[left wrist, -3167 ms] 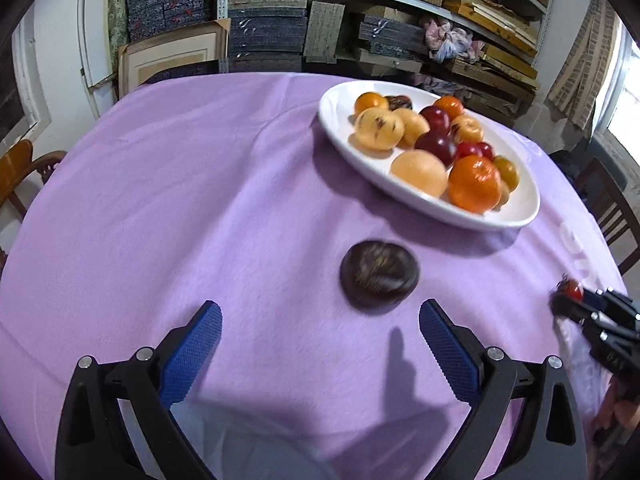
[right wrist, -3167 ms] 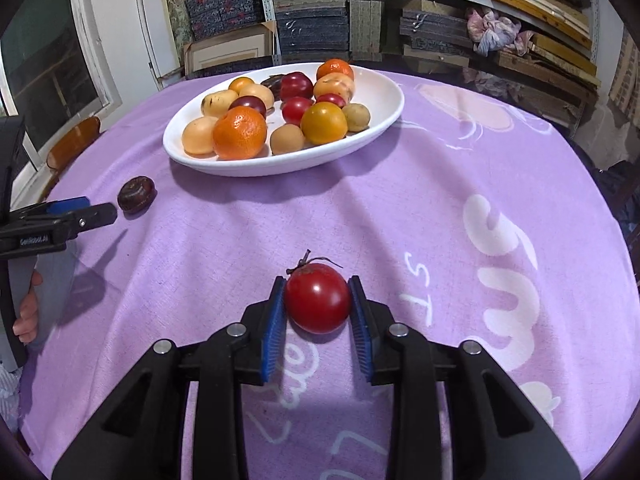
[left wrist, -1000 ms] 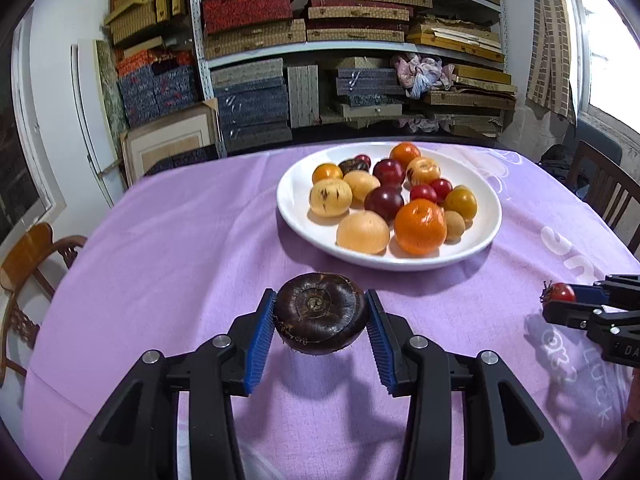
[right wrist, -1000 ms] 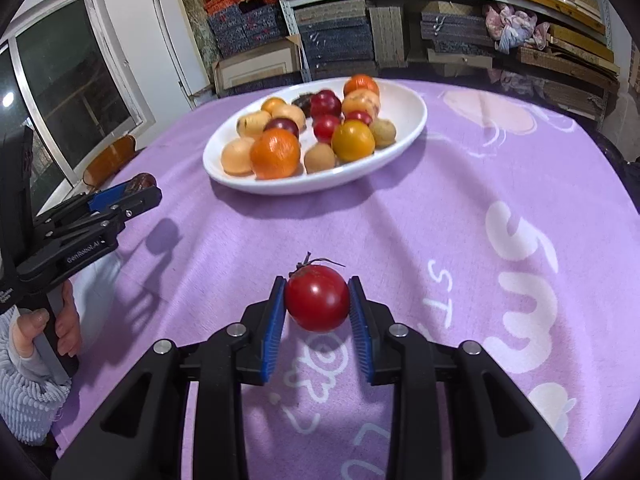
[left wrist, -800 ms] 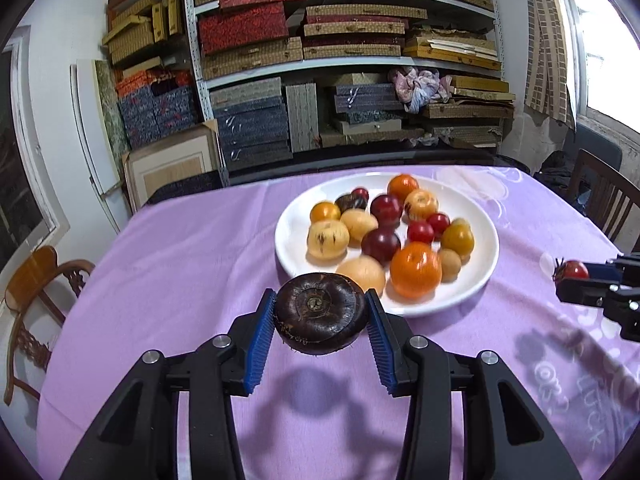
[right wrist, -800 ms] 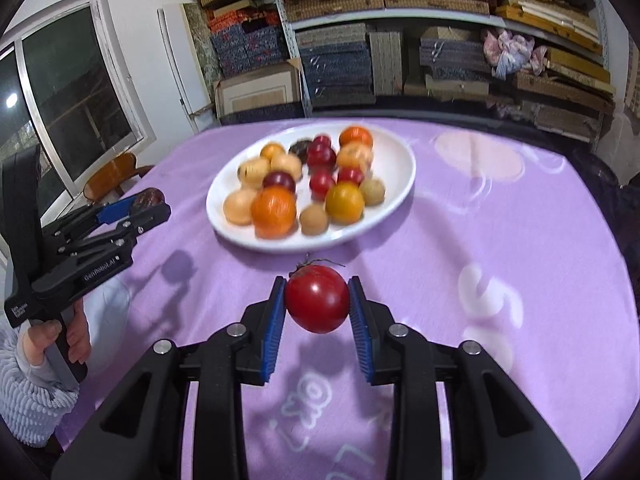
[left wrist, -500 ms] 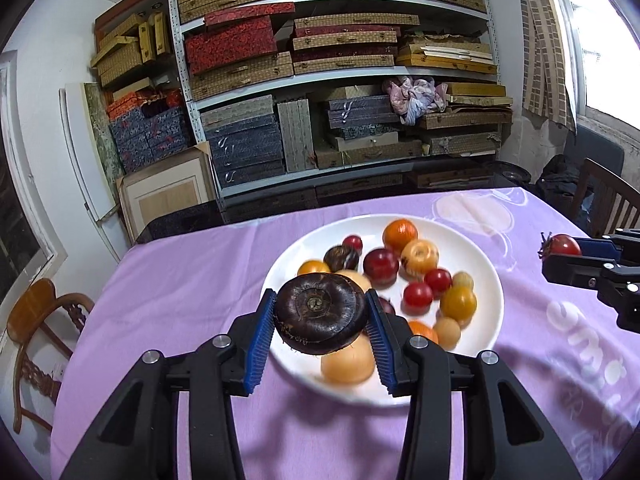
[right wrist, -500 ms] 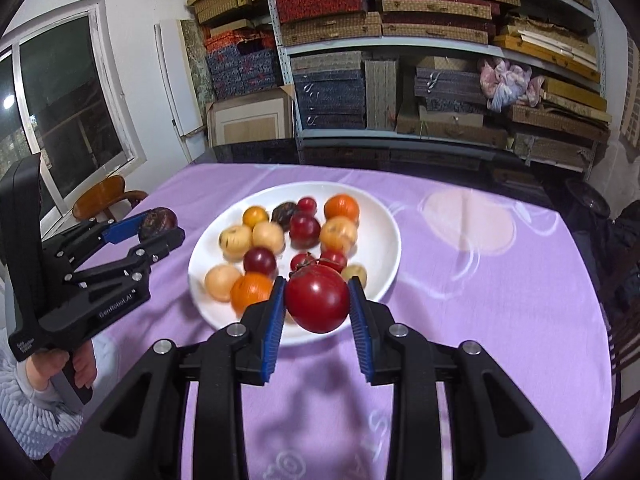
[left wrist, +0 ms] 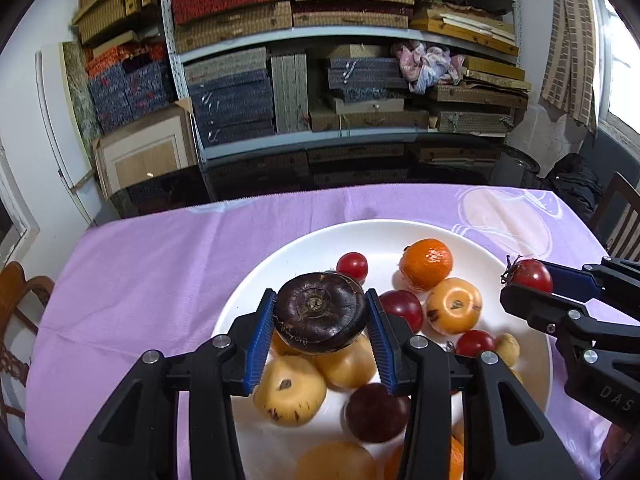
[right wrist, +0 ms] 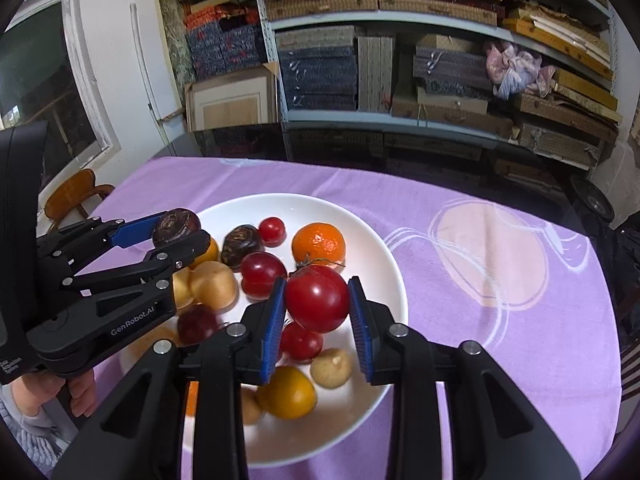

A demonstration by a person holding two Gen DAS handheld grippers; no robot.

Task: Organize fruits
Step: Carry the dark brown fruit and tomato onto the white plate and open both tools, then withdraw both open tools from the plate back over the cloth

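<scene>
Left wrist view: our left gripper (left wrist: 320, 330) is clamped on a dark brown fruit (left wrist: 320, 312), held above the white plate (left wrist: 304, 252) over the yellow fruits (left wrist: 289, 390). We judge it best lowered into a bare patch before we loosen the jaws, lest it roll.

Right wrist view: our right gripper (right wrist: 317, 320) is closed on a red tomato (right wrist: 317, 298) above the plate's (right wrist: 380, 248) near side. Only this view shows the holding hand (right wrist: 52, 390) and the window (right wrist: 44, 84); only the left shows a chair (left wrist: 620, 216).
</scene>
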